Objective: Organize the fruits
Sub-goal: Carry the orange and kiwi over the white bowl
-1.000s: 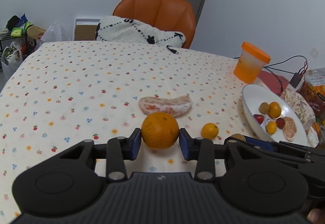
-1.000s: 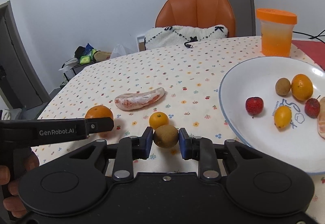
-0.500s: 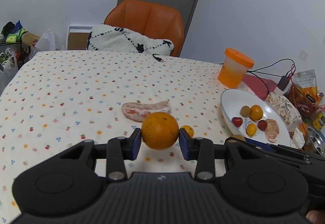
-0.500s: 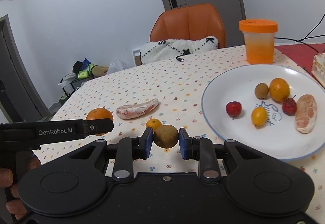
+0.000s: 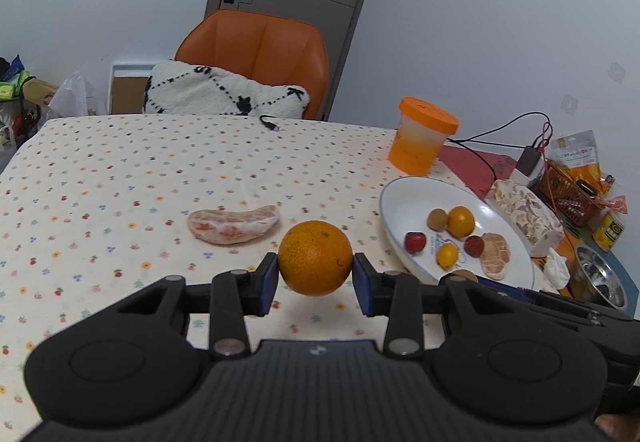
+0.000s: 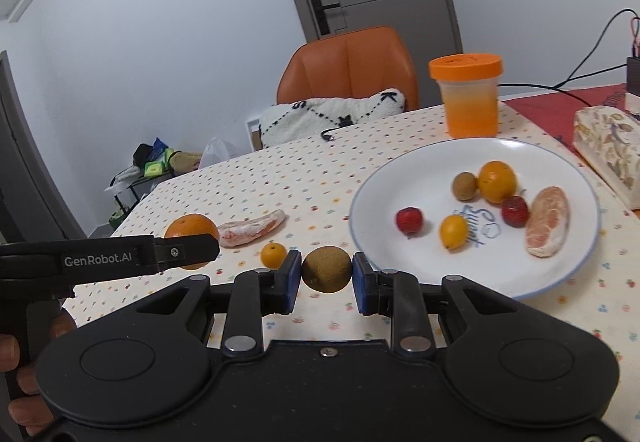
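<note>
My left gripper [image 5: 316, 276] is shut on a large orange [image 5: 315, 257] and holds it above the flowered tablecloth. My right gripper [image 6: 326, 276] is shut on a brown kiwi [image 6: 327, 268], lifted just left of the white plate [image 6: 384, 177]. The plate also shows in the left wrist view [image 5: 404, 197] and holds several small fruits and a peeled pomelo segment [image 6: 548, 221]. Another peeled segment [image 5: 233, 224] and a small orange kumquat [image 6: 273, 254] lie on the cloth. The left gripper with its orange shows in the right wrist view [image 6: 192, 228].
An orange-lidded jar [image 5: 422, 139] stands behind the plate. A patterned tissue box [image 5: 526, 215], a red basket [image 5: 570, 195], cables and a steel bowl [image 5: 600, 280] crowd the right edge. An orange chair [image 5: 256, 53] with a white cushion stands at the far side.
Both grippers have risen with their fruit and drawn back. The right gripper has moved toward the plate with the kiwi, and the left has turned toward the plate with the orange.
</note>
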Available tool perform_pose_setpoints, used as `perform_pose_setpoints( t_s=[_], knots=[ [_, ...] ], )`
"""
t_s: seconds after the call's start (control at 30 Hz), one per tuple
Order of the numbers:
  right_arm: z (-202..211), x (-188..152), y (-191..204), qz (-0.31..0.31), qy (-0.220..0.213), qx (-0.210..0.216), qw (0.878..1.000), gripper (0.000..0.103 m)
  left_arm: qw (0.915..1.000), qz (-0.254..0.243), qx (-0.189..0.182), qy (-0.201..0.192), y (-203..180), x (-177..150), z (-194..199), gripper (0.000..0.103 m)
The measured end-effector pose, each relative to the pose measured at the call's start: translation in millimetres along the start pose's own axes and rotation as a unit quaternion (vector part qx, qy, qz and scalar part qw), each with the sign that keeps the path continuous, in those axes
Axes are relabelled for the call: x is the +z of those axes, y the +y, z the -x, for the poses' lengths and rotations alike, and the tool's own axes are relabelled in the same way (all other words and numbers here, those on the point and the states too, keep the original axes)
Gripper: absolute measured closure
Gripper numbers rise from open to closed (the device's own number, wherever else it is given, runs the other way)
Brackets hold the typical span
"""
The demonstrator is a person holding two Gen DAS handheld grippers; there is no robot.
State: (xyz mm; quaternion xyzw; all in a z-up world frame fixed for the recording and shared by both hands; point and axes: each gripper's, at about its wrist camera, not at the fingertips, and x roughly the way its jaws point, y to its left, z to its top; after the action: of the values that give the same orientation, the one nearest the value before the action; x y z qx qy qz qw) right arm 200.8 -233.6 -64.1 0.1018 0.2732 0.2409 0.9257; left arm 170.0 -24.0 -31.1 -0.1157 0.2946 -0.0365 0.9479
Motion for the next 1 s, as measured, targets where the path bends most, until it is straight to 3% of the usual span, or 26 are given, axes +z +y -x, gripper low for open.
perform_pose_setpoints(
  t_s=[1.0],
  knots=[
    [33,-1,-75,-0.056,-0.037,-0.074,0.995,0.077,0.9971,-0.059,-0.048,0.009,-71,-1,-29,0.065]
  ],
)
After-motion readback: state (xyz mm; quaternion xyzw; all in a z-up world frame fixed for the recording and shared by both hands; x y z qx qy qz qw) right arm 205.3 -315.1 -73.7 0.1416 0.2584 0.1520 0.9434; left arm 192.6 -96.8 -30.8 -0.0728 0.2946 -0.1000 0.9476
